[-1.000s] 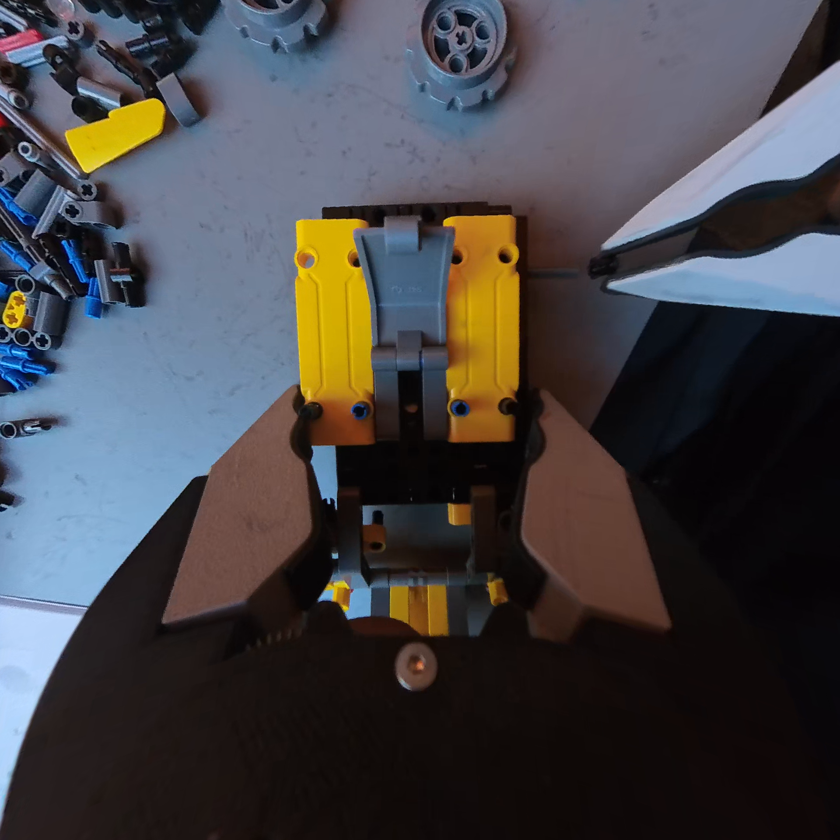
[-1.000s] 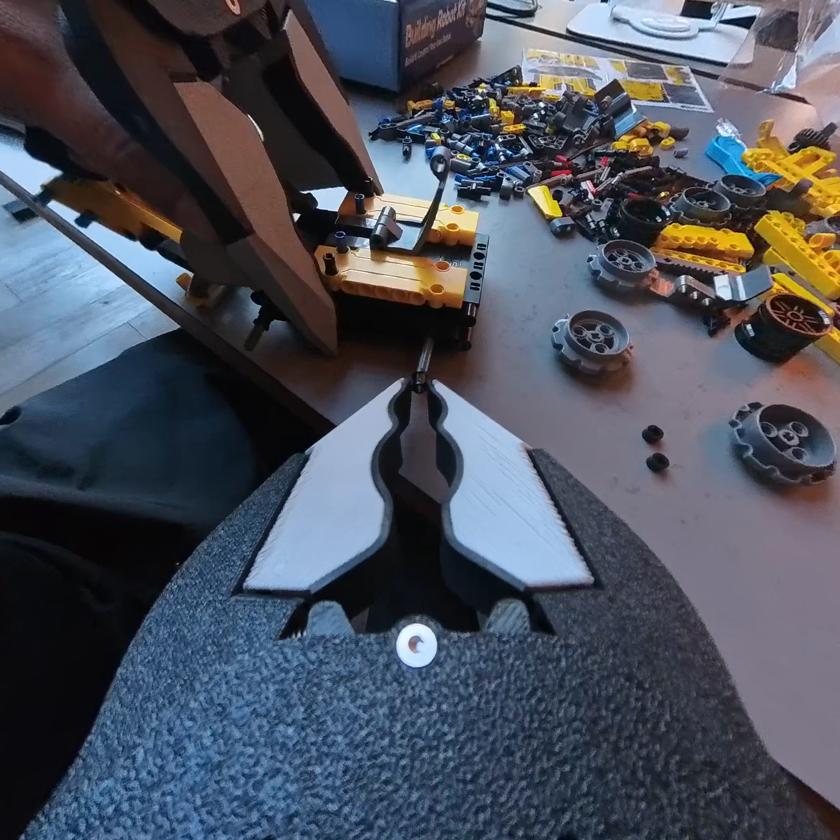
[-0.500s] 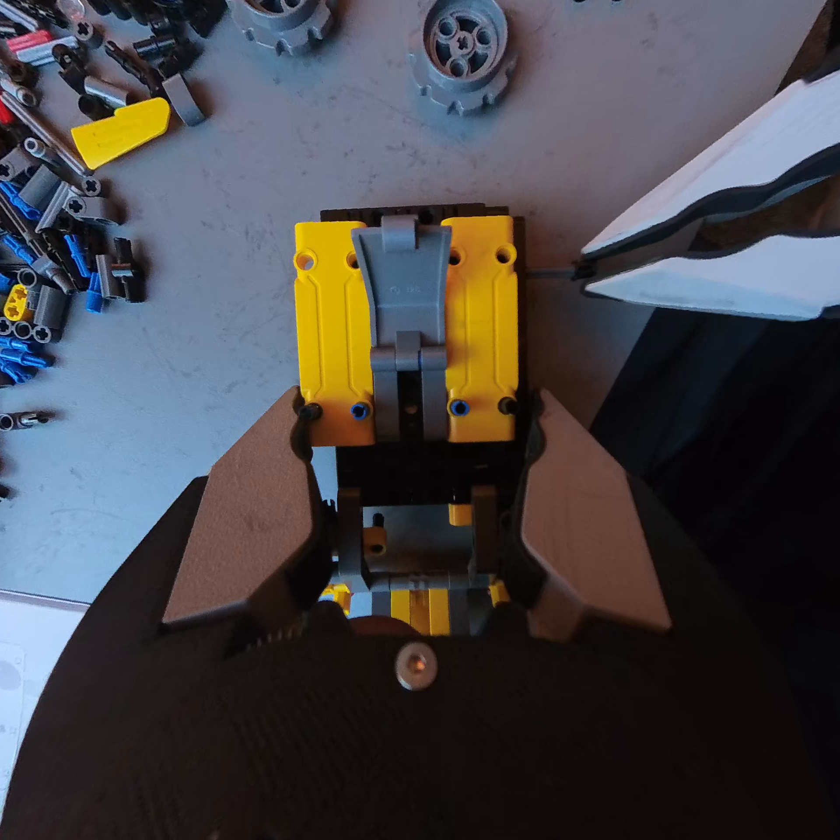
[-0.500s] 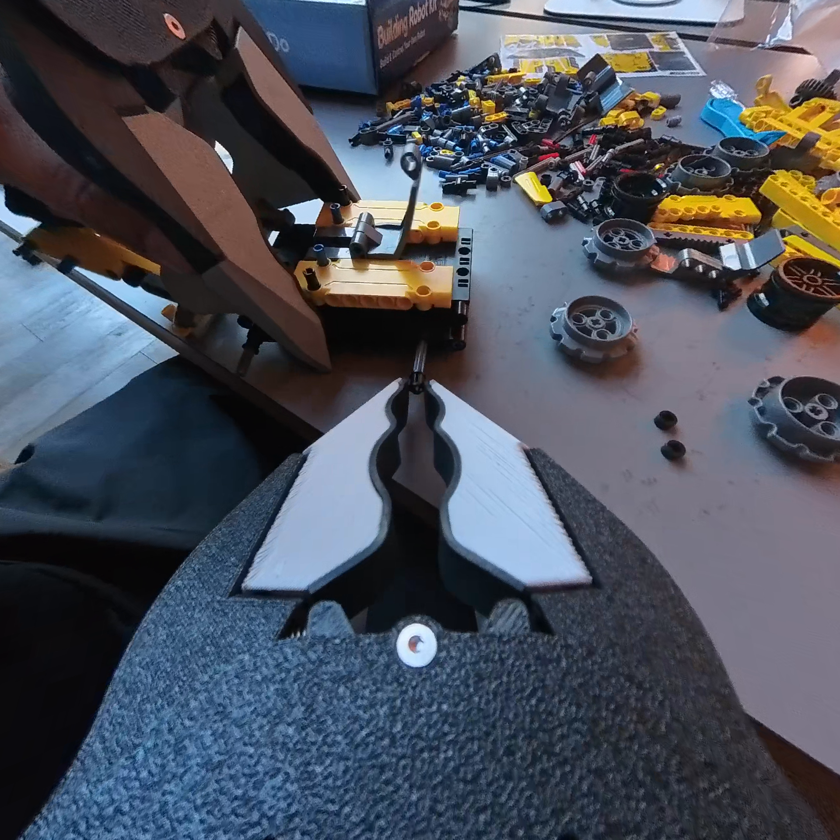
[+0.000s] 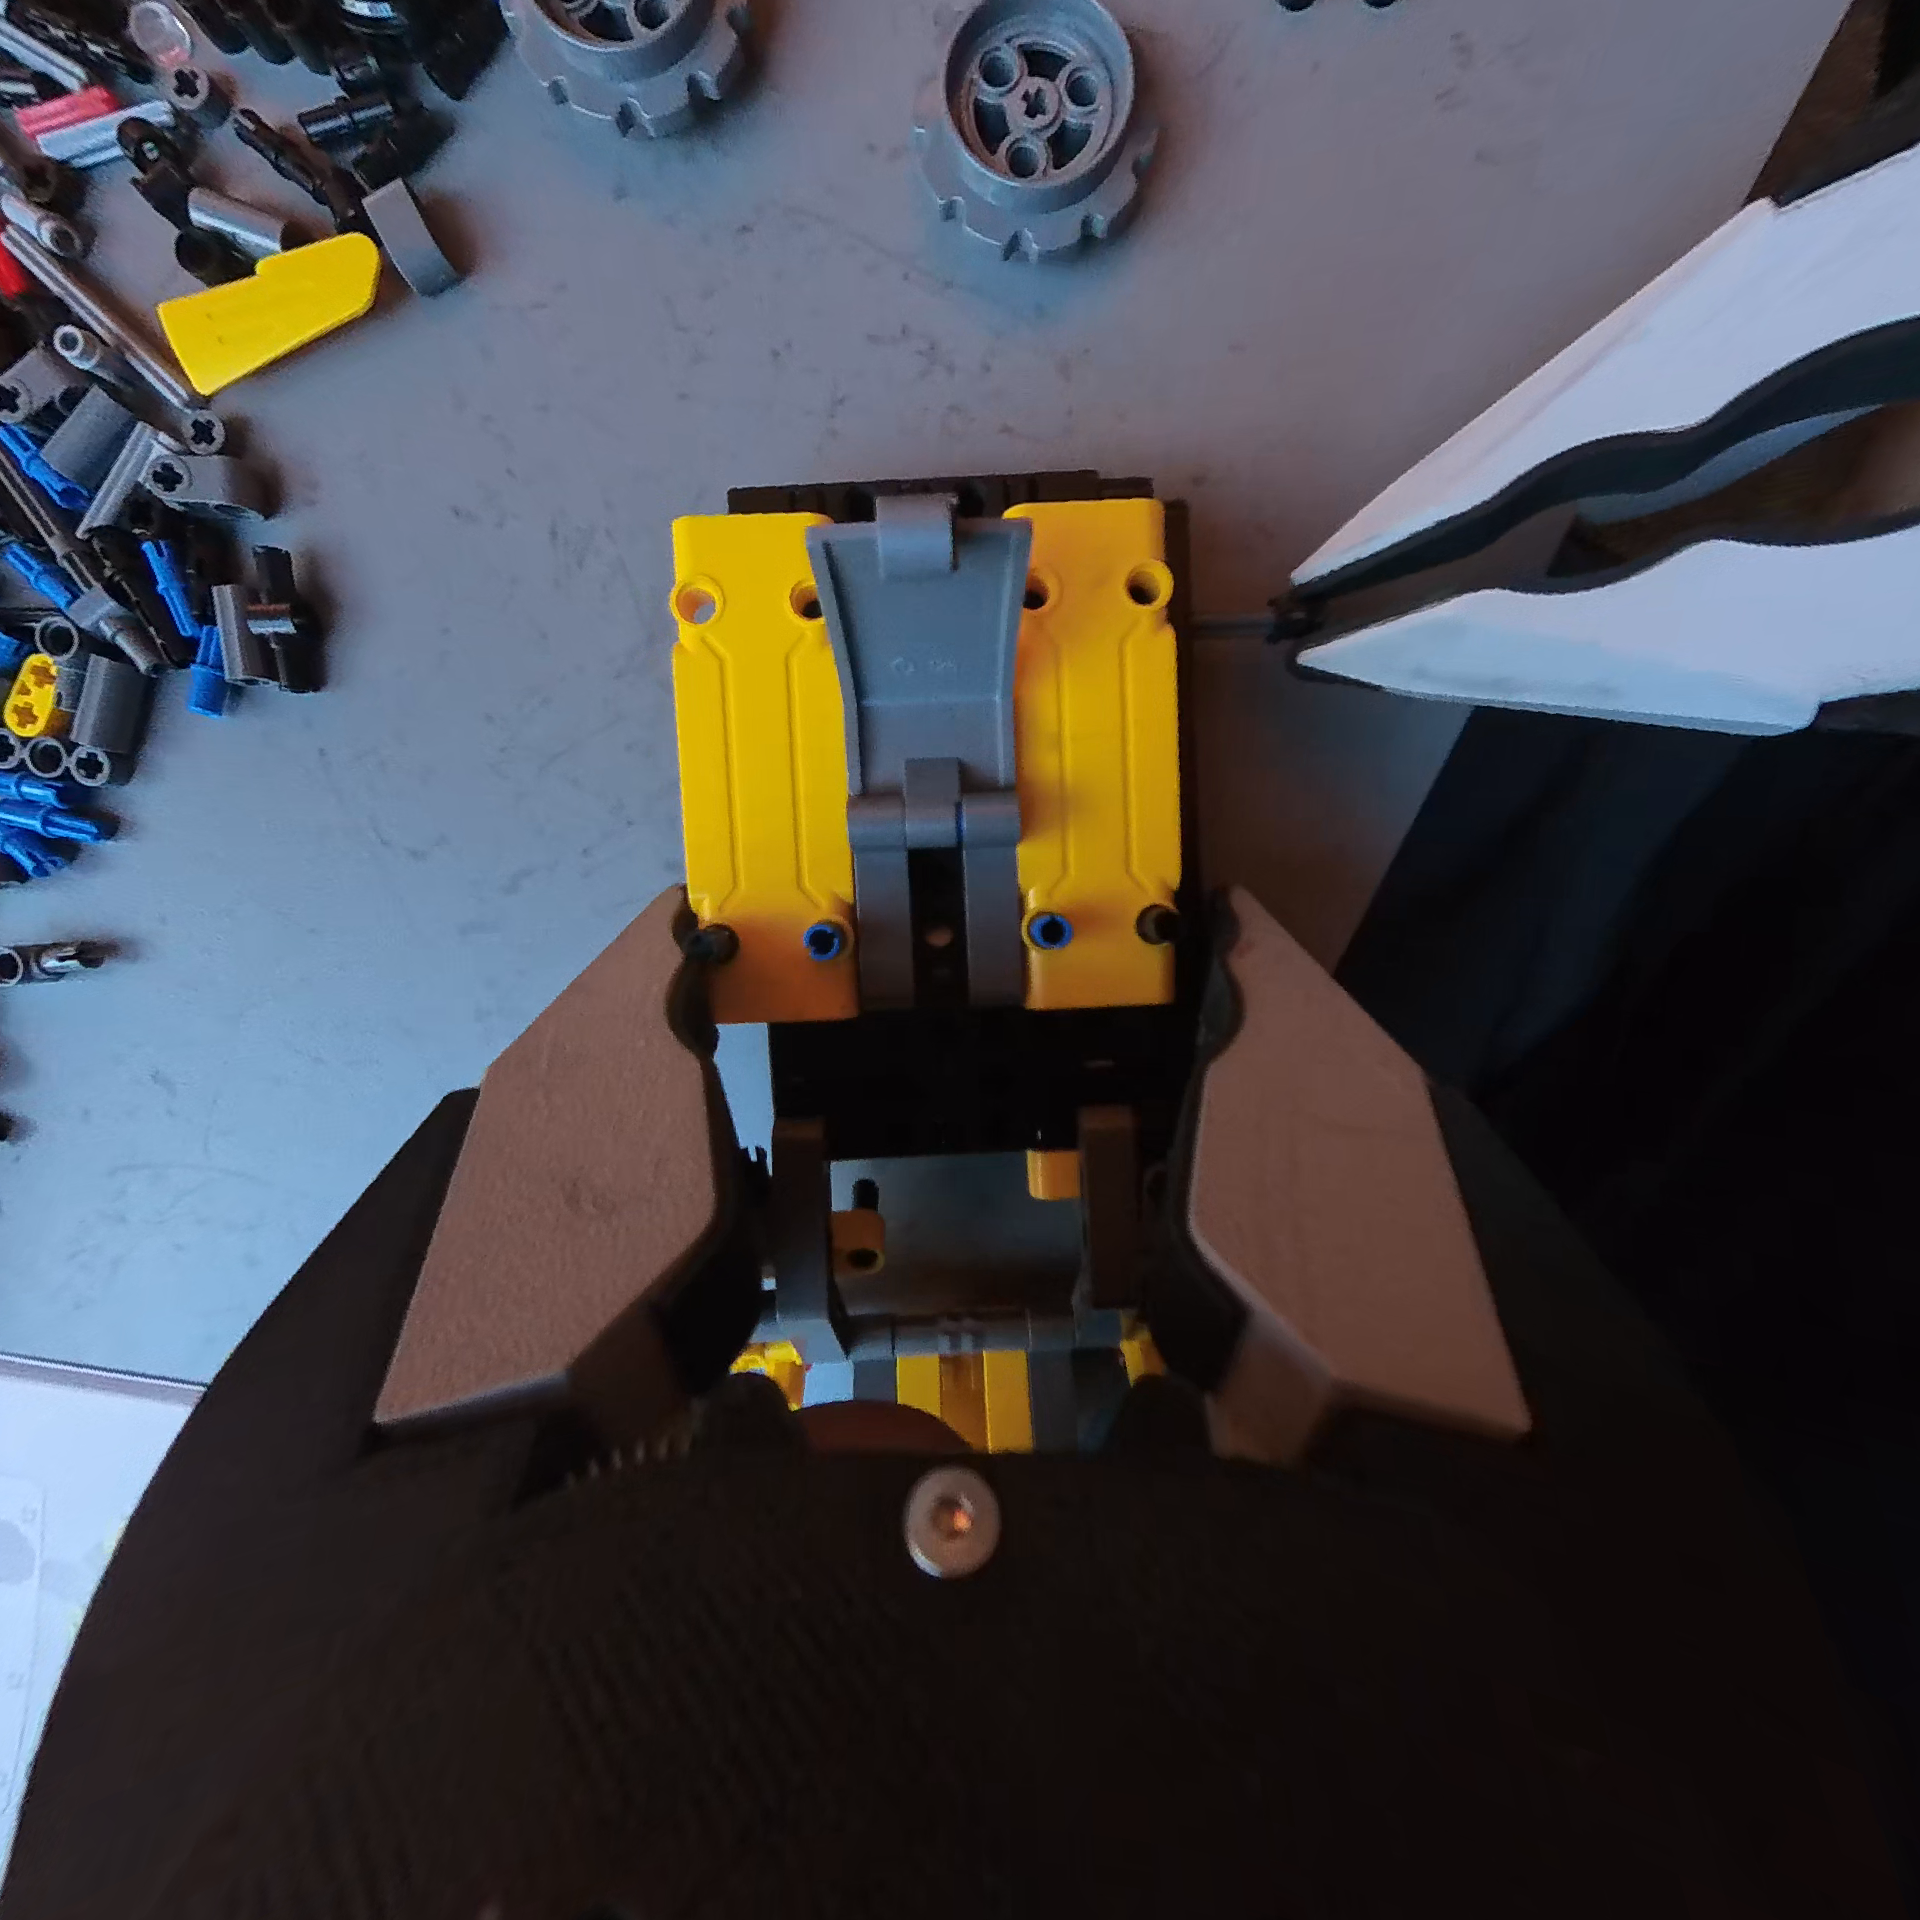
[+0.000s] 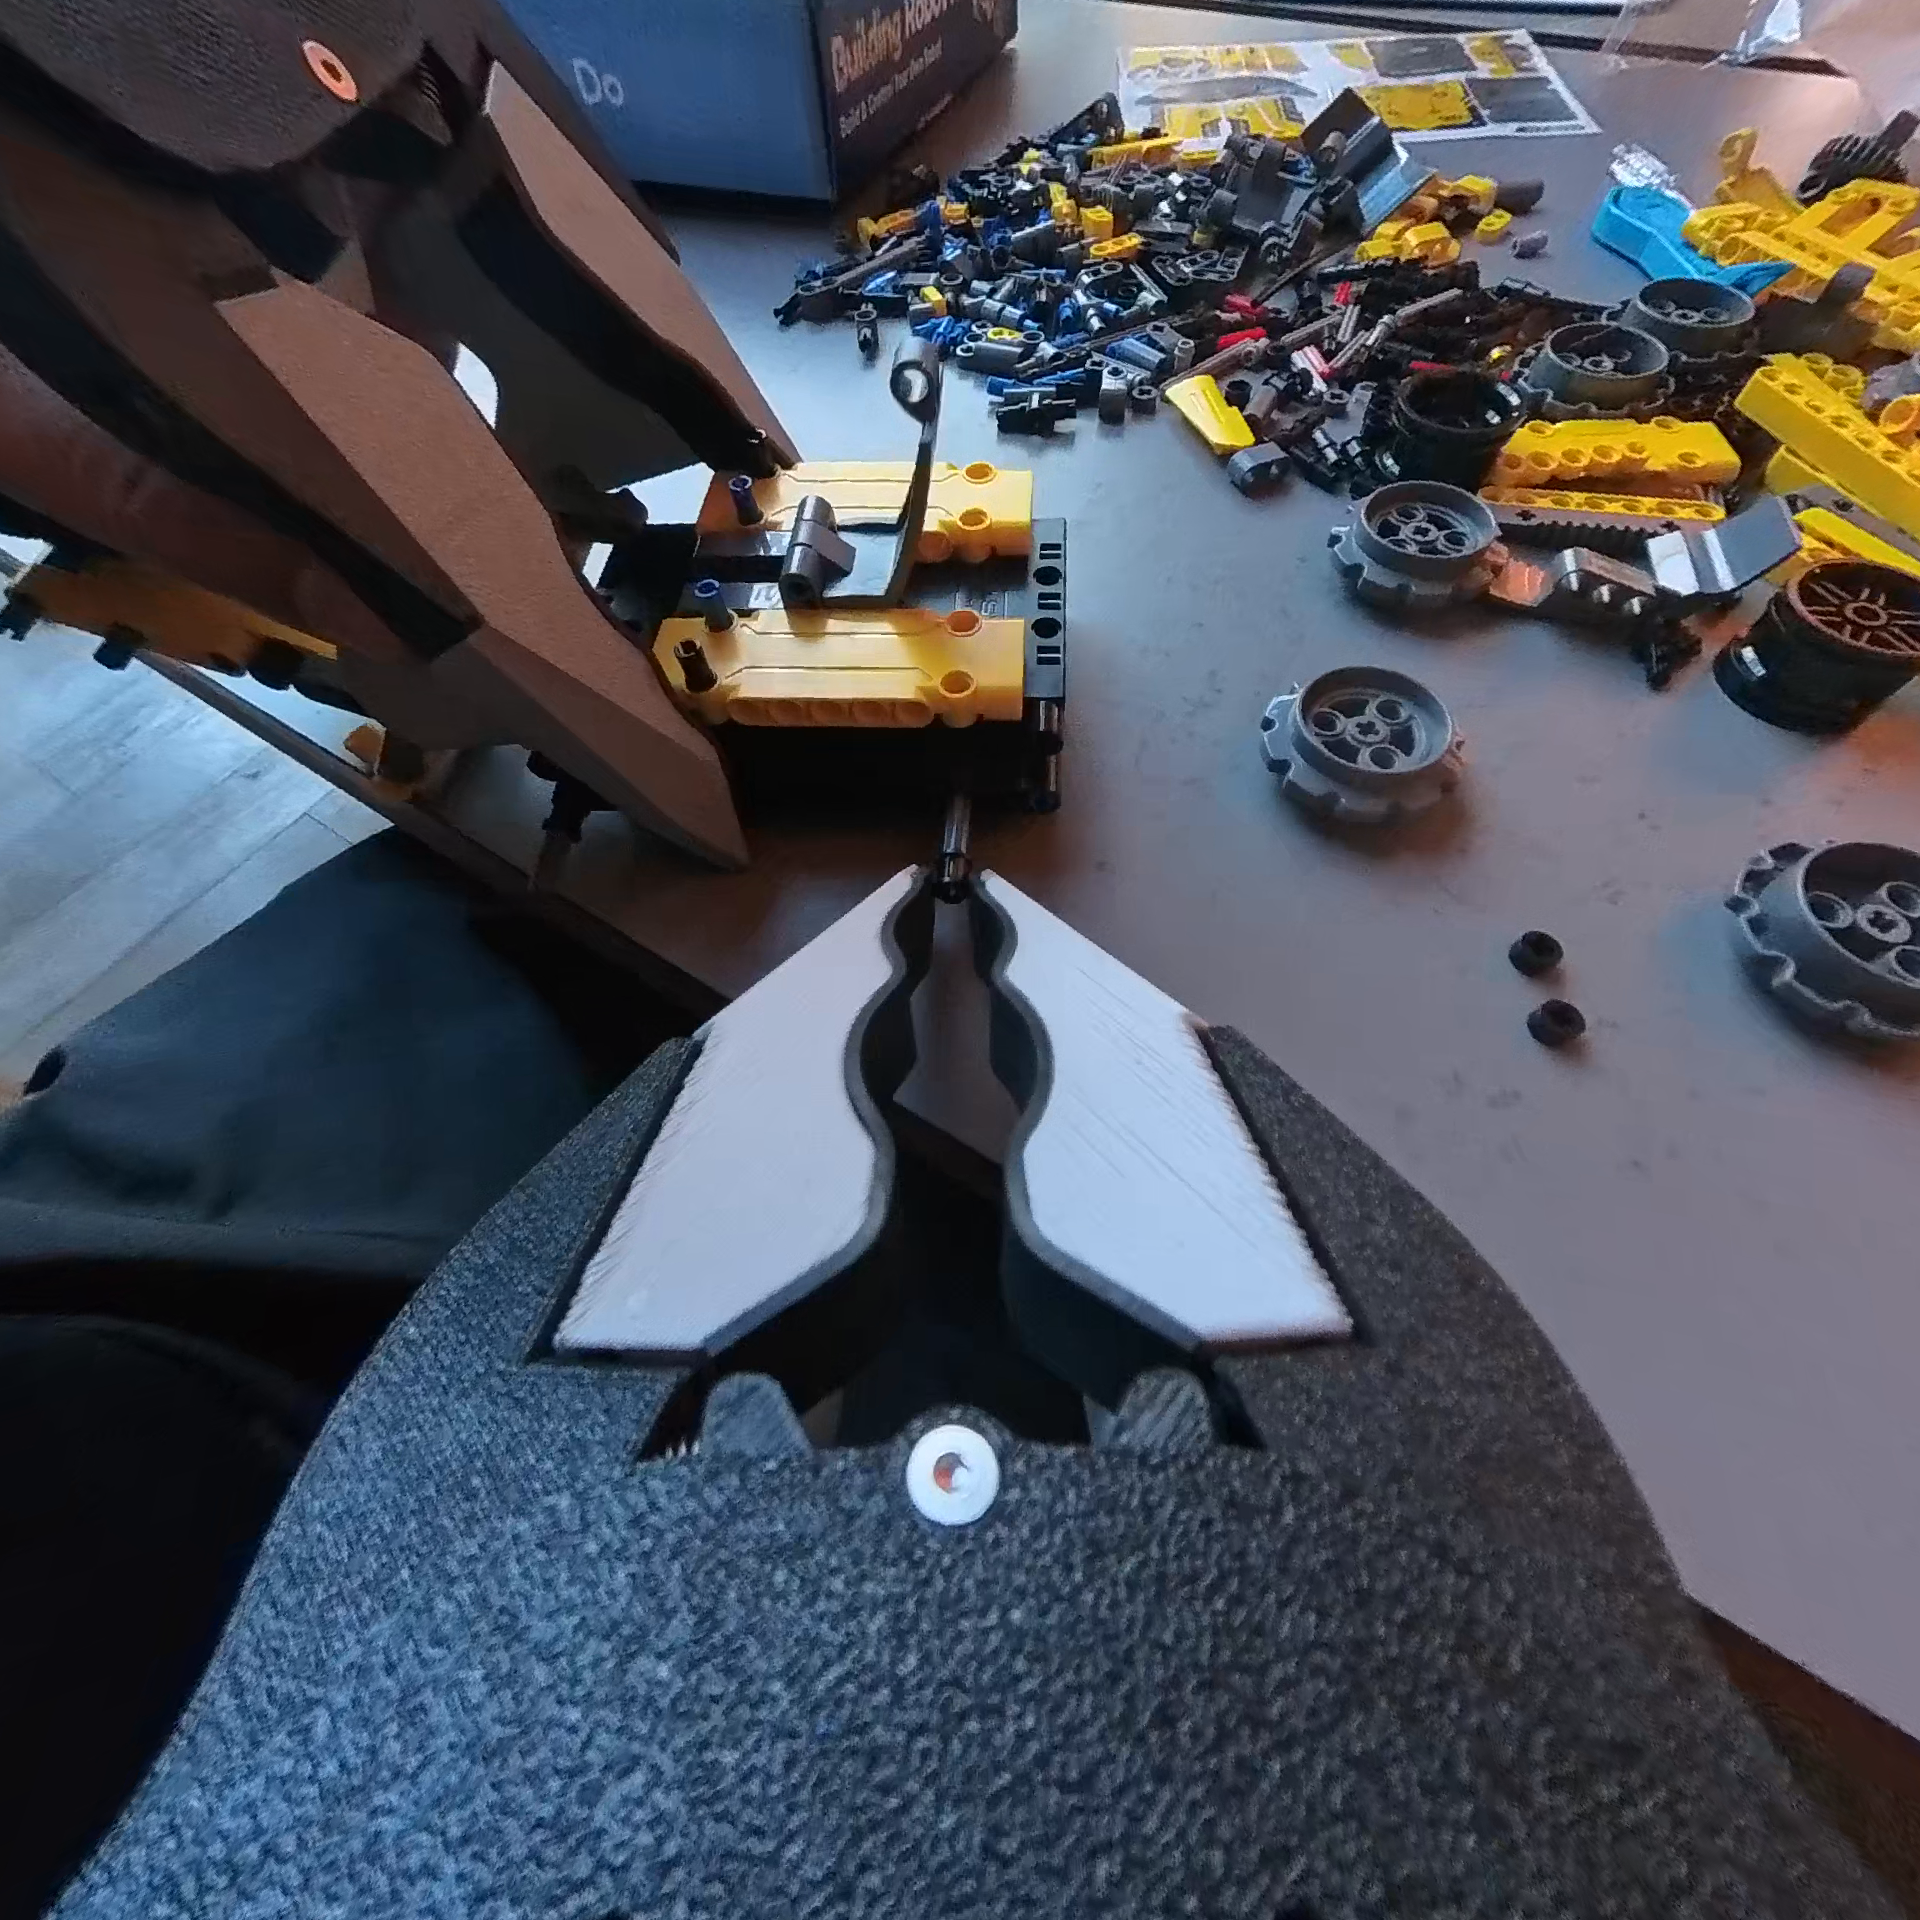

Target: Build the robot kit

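Fingers first: your left gripper [image 5: 951, 966] has its brown matte fingers clamped on both sides of a partly built brick model [image 5: 925, 769], which sits at the near edge of the grey table [image 5: 520, 727]. That model is a black frame topped by two glossy yellow panels [image 6: 862, 675] with a grey wedge-shaped piece [image 5: 920, 644] between them, plus blue and black pins at the near corners. Your right gripper [image 6: 948, 883] has its white, ridged fingers pinched together on a thin dark axle [image 6: 954, 831] that pokes into the model's side, so it's touching the black frame low down. Just beyond sit grey toothed wheel hubs [image 6: 1361, 738] and two tiny black bushes [image 6: 1543, 982], well apart from the model. Farther back you've got a messy pile of loose pieces [image 6: 1122, 281] in yellow, blue, black and grey, a printed sheet [image 6: 1351, 73], and a blue box [image 6: 748, 94].
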The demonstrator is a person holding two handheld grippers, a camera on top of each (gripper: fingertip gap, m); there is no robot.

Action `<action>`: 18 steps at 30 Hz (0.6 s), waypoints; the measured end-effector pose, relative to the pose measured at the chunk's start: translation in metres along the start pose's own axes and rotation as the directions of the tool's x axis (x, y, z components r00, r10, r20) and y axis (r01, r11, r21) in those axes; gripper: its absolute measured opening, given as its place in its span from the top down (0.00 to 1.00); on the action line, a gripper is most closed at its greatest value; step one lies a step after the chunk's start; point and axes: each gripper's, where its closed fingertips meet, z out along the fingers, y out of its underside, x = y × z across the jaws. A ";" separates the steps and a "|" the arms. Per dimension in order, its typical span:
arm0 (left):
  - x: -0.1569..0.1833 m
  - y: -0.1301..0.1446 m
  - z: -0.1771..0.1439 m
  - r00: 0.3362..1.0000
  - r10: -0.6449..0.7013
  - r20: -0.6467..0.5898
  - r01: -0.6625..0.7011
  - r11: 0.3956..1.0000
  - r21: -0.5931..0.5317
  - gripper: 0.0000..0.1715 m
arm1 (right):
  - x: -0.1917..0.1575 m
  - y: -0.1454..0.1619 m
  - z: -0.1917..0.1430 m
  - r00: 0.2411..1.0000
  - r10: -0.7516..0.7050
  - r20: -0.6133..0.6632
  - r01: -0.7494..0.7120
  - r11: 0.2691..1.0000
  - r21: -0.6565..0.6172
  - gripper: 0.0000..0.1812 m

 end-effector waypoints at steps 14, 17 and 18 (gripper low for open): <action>-0.001 -0.001 0.000 1.000 -0.013 -0.003 0.013 1.000 0.008 0.46 | 0.002 -0.003 0.005 0.998 -0.064 -0.016 0.062 0.996 -0.070 0.97; 0.000 -0.002 -0.002 0.998 -0.044 -0.035 0.045 0.999 0.023 0.48 | 0.009 -0.004 0.009 0.997 -0.072 -0.030 0.068 0.993 -0.093 0.97; 0.001 -0.002 -0.002 0.998 -0.047 -0.043 0.049 0.998 0.032 0.48 | 0.011 -0.004 0.011 0.998 -0.065 -0.022 0.062 0.993 -0.098 0.97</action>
